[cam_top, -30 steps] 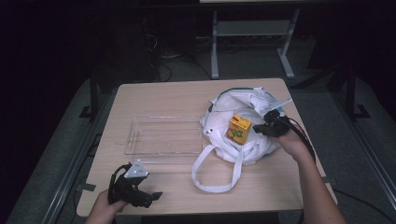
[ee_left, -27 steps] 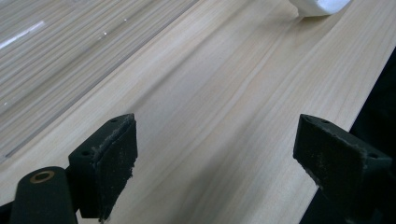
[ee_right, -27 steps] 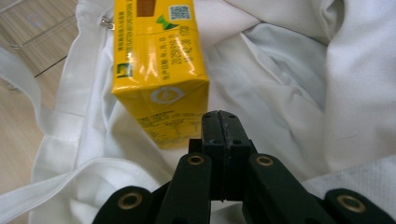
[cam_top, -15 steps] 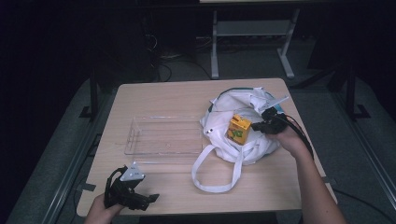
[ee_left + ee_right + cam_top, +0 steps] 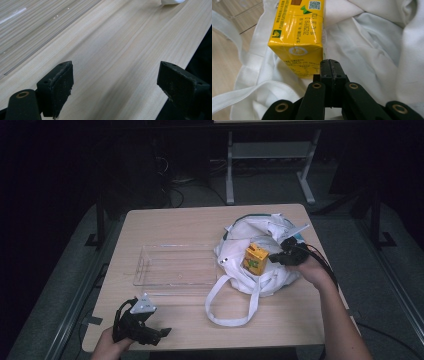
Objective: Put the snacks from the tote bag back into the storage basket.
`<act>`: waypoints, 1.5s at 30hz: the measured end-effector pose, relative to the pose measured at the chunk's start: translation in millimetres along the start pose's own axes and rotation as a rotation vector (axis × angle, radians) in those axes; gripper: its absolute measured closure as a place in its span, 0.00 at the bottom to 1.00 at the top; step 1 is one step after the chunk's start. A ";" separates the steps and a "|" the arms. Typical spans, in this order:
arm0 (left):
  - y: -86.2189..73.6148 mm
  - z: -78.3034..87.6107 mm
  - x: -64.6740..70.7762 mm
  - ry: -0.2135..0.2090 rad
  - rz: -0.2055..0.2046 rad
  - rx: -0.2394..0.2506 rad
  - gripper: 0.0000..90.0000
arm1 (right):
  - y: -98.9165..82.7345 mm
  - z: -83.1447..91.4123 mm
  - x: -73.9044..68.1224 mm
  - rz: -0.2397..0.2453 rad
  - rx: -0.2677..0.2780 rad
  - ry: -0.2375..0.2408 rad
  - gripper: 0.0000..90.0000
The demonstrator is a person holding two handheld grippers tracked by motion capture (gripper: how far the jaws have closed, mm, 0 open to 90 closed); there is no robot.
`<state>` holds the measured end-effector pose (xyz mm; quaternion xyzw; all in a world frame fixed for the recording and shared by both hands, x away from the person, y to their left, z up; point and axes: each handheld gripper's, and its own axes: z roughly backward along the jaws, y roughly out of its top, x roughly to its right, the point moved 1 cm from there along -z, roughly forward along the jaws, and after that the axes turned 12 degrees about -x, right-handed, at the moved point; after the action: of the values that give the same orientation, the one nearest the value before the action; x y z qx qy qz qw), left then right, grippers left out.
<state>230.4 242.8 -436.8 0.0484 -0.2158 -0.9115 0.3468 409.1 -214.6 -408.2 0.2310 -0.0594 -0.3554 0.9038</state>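
Nothing has moved: our right gripper stays closed beside the carton, empty; our left gripper stays open at seven o'clock.

we're looking at a dim room, most of it near black beyond the lit middle. the surface is light wood w/ fine grain, rounded corners, standing on a grey floor. dark rails run along the floor on both sides of it, left rail & right rail. behind the surface we see a pale metal frame w/ two legs & a low crossbar, feet splayed on the floor. black cables lie tangled on the floor left of that frame. light falls from above, soft; the walls are too dark to tell.
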 end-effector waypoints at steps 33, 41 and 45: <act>5.4 -0.9 -3.3 -0.009 -0.018 0.000 0.15 | 1.5 33.5 -7.7 -0.061 -0.063 -0.030 0.68; 6.6 -0.9 -4.2 -0.011 -0.019 0.001 0.15 | 20.3 45.8 -12.4 -0.075 -0.109 -0.002 0.50; 7.0 -1.1 -4.2 -0.013 -0.017 0.000 0.15 | 32.0 43.7 -16.6 -0.058 -0.144 0.004 0.45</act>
<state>238.1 240.5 -435.1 0.0442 -0.2178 -0.9146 0.3378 404.6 -199.4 -353.7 0.1677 -0.0254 -0.3843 0.9075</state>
